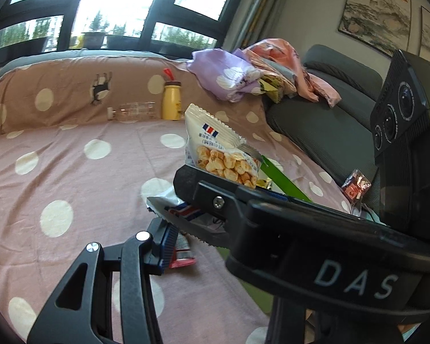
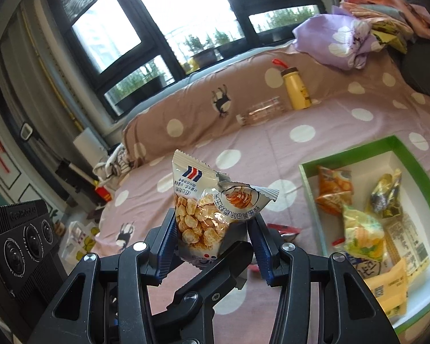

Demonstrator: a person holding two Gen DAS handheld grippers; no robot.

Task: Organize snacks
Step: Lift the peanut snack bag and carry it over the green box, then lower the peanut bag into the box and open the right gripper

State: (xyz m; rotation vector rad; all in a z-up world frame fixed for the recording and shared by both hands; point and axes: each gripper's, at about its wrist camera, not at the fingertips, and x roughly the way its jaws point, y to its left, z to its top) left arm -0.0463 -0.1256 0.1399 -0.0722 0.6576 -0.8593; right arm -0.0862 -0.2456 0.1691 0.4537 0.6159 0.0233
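The bedspread (image 2: 272,149) is dusty pink with cream polka dots and a few small black animal figures, and its raised far part is browner with the same dots. On it, the box (image 2: 358,154) has a bright green rim and white inside, holding orange, yellow and gold-black packets. Left of the box, the corn snack packet (image 2: 203,206) is white with a red-and-blue stripe mark and golden kernels; beyond the box stands a yellow bottle (image 2: 295,91) with a red cap.

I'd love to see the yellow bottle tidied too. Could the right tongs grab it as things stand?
Probably not yet. The right tongs are shut on a corn snack bag, so they are full, and the yellow bottle stands far back against the pillow, though the bedspread between looks bare.
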